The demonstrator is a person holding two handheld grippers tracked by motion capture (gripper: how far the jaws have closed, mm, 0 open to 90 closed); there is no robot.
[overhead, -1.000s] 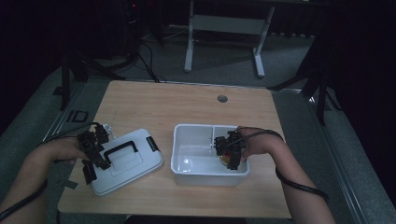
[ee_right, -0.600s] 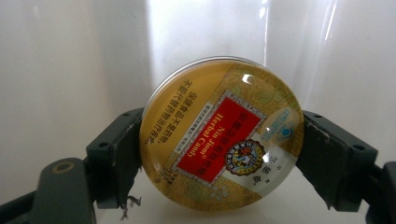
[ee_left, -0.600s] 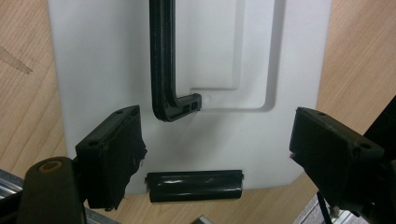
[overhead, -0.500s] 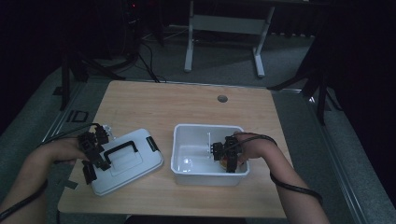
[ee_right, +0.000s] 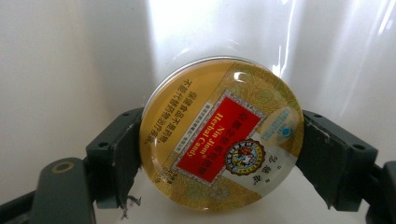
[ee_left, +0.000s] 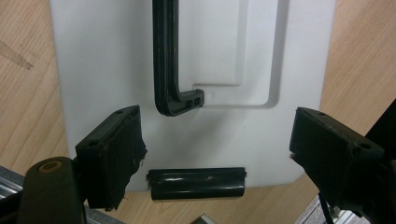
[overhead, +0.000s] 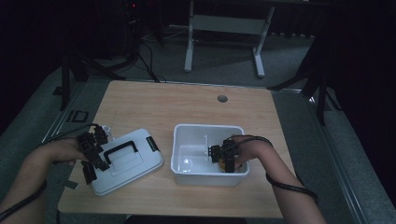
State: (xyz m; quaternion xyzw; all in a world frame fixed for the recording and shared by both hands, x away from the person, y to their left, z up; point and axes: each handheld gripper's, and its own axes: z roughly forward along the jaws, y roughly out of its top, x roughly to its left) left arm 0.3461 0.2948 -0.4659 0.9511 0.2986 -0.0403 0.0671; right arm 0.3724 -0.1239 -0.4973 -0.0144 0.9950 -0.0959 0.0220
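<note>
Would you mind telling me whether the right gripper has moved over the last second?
Yes. In the high view the right gripper, holding the round candy tin, has shifted left and down into the white bin, away from the bin's right wall.

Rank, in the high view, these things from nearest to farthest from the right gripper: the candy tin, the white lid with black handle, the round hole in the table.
1. candy tin, between the right gripper jaws.
2. round hole, far table side.
3. white lid, left.
</note>
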